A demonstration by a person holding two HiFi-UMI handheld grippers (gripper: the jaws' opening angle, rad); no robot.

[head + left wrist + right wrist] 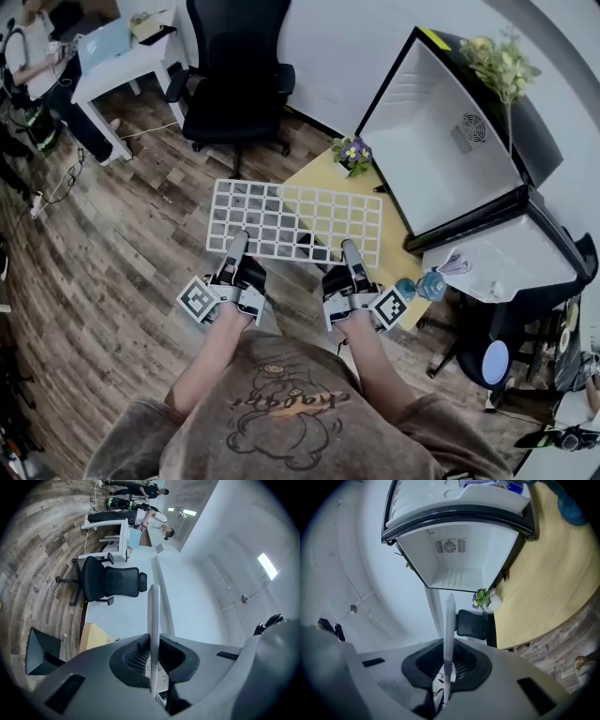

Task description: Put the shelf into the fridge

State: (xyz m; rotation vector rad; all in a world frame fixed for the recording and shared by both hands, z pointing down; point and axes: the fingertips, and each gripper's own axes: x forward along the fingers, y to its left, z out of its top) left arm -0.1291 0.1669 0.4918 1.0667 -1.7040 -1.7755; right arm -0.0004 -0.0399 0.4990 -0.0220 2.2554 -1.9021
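Holds the white wire shelf (295, 222) flat in the air, out in front of the open fridge (441, 141) and a little to its left, partly above the yellow table (396, 262) next to the fridge. Grips the near long edge at two places: left gripper (234, 251) clenched on the rim at the end farther from the fridge, right gripper (349, 255) clenched on the same rim at the end nearer to it. Shows edge-on between both pairs of jaws as a thin pale strip, pinched tight.

Looks light and stiff, probably coated metal, so likely smooth and ready to slip or swing if pinched at one point only. Better to hold it at two points wide apart on this rim, and to carry it level. Needs turning toward the fridge opening, then sliding in. Side ledges inside the fridge hard to make out from here.
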